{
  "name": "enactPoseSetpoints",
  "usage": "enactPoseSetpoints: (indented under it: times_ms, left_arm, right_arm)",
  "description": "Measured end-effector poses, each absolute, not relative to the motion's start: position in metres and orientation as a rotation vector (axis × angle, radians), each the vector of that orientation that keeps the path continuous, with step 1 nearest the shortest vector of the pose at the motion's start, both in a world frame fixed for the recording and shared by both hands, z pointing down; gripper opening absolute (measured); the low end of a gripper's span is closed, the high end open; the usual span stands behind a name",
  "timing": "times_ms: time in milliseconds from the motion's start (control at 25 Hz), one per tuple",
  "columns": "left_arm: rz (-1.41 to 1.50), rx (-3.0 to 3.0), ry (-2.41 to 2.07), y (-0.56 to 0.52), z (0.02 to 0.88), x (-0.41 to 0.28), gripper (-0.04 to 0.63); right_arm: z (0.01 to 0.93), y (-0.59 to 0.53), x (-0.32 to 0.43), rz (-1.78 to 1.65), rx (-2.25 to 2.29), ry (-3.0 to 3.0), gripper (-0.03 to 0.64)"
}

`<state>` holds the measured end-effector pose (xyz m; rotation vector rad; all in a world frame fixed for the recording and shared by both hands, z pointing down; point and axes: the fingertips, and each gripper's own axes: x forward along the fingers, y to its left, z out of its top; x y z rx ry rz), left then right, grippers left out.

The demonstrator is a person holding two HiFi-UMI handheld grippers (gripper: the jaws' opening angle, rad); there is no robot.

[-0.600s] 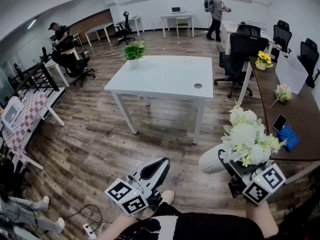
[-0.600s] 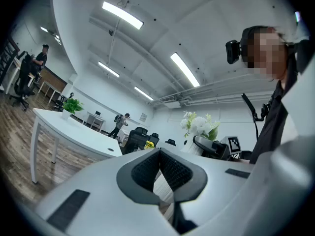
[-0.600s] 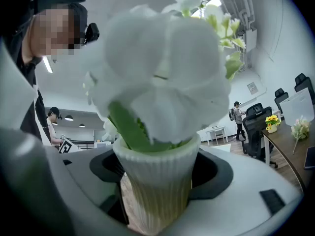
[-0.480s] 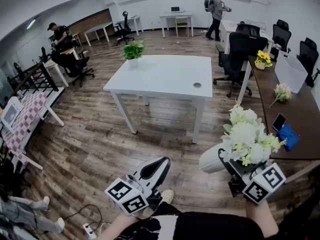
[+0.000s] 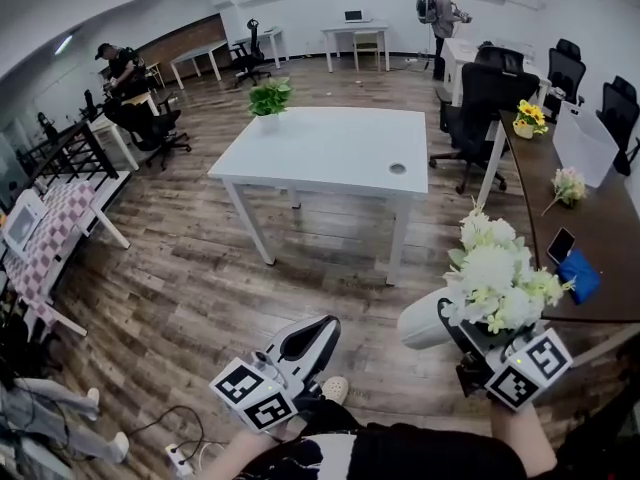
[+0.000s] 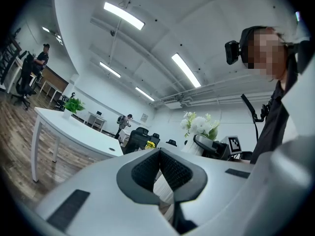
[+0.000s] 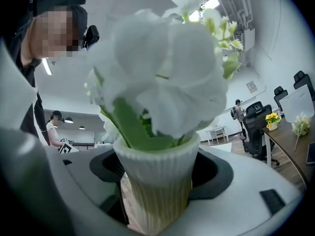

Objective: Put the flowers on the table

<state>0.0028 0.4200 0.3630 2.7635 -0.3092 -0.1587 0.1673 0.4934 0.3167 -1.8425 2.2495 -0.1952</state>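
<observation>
Backpacked person [image 5: 441, 16] shifted right, ribbed white flowerpot [image 7: 158, 186] in right gripper [image 7: 160, 171]

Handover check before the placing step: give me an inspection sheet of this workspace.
Surface: the white table holds a green potted plant at its far left corner.
Job's things: white flowers in a ribbed white pot, held off the table and not yet placed.
Clutter: the brown desk at right carries yellow flowers, a loose flower sprig, a phone and a blue cloth.
Grippers: the right gripper has its fingers closed on the pot. The left gripper is shut and empty.
Cables: a power strip with its cable lies on the floor.
Surroundings: office chairs; a person with a backpack and another person, both far off.
</observation>
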Motion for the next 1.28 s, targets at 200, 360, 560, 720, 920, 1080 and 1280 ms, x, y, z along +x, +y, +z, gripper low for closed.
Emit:
enactPoseSetpoints:
  times_ms: [200, 360, 560, 720, 920, 1080, 1280]
  left_arm:
    - [-0.134, 2.726, -0.341, 0.403, 0.386, -0.007, 0.011]
    - [-0.152, 2.681, -0.355, 0.367, 0.392, -0.007, 0.011]
    - [-0.164, 2.690, -0.356, 0.308, 0.384, -0.006, 0.011]
    - [-0.181, 2.703, -0.377, 0.258, 0.374, -0.013, 0.011]
    - [-0.194, 2.709, -0.439, 0.197, 0.364, -0.034, 0.011]
    - [-0.199, 2.713, -0.456, 0.159, 0.359, -0.043, 0.011]
    - [-0.215, 2.740, -0.431, 0.127, 0.351, -0.049, 0.011]
  right_arm:
    - [0.332, 0.468, 0.161, -0.285, -1.785, 2.241, 0.370]
    - [0.335, 0.431, 0.161, -0.301, -1.801, 2.257, 0.370]
    - [0.332, 0.370, 0.160, -0.298, -1.816, 2.289, 0.370]
    - [0.331, 0.320, 0.160, -0.299, -1.829, 2.303, 0.370]
    - [0.321, 0.260, 0.159, -0.281, -1.832, 2.285, 0.370]
    - [0.318, 0.224, 0.156, -0.272, -1.831, 2.274, 0.370]
    - [0.316, 0.192, 0.149, -0.264, -1.830, 2.269, 0.370]
